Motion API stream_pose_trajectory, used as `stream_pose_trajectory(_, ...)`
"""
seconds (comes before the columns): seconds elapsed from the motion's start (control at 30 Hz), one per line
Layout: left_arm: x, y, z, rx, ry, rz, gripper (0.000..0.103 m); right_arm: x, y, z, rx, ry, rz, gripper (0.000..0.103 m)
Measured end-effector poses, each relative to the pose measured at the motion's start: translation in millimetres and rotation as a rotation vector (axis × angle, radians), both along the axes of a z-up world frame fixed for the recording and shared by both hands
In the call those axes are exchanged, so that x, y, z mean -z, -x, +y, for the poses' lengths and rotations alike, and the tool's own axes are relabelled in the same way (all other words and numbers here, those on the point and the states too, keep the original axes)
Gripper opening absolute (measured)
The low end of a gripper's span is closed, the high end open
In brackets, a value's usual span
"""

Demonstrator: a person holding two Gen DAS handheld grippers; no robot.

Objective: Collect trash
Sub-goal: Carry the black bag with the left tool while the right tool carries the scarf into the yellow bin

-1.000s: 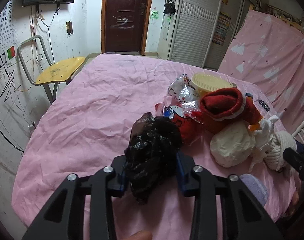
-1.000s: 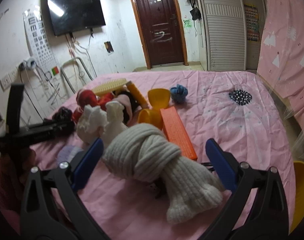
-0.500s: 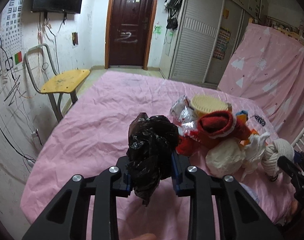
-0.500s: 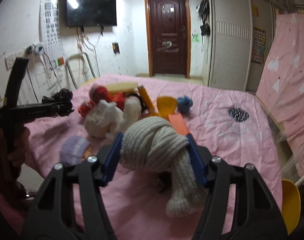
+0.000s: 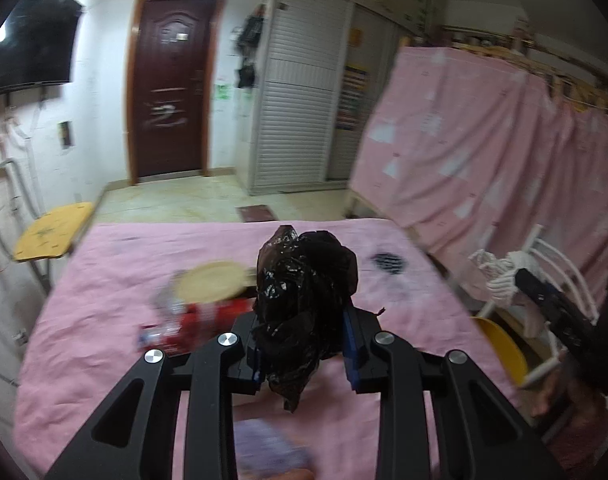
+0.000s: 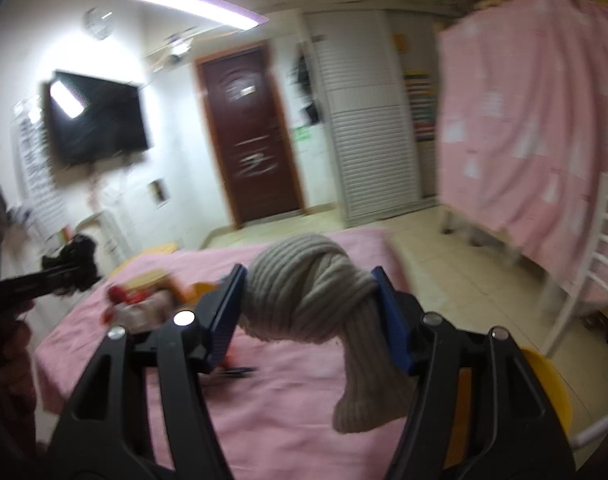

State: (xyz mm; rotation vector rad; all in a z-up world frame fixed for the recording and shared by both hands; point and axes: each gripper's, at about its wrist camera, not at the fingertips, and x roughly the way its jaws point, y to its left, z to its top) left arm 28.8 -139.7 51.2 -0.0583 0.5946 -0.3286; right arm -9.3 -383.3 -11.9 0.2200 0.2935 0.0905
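Both loads now hang higher above bed [image 5: 104,280].

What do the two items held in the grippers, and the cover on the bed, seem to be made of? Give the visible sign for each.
Black bag in the left gripper: thin plastic film, glossy, crinkled with sharp glints.
Knitted bundle in the right gripper: wool or acrylic yarn, matte, with ribbed rows.
Pink bedsheet: woven cloth, probably cotton, matte and finely creased.
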Motion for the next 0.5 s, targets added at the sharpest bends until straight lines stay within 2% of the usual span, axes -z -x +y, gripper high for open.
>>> stream_pose_trajectory(0.27, 3, -12, -137, 0.26, -0.036, 0.083, 0.022, 21, 4, -90, 0.194, -0.137, 0.041, 0.061)
stream_pose_trajectory(0.4, 11, -16, -189, 0.315, -0.056, 0.118, 0.022, 32, 5, -113, 0.22, -0.182, 0.057, 0.063)
stream_pose_trajectory(0.5, 26, -28, -223, 0.355, -0.055, 0.183, 0.022, 38, 7, -123, 0.234, -0.211, 0.068, 0.065)
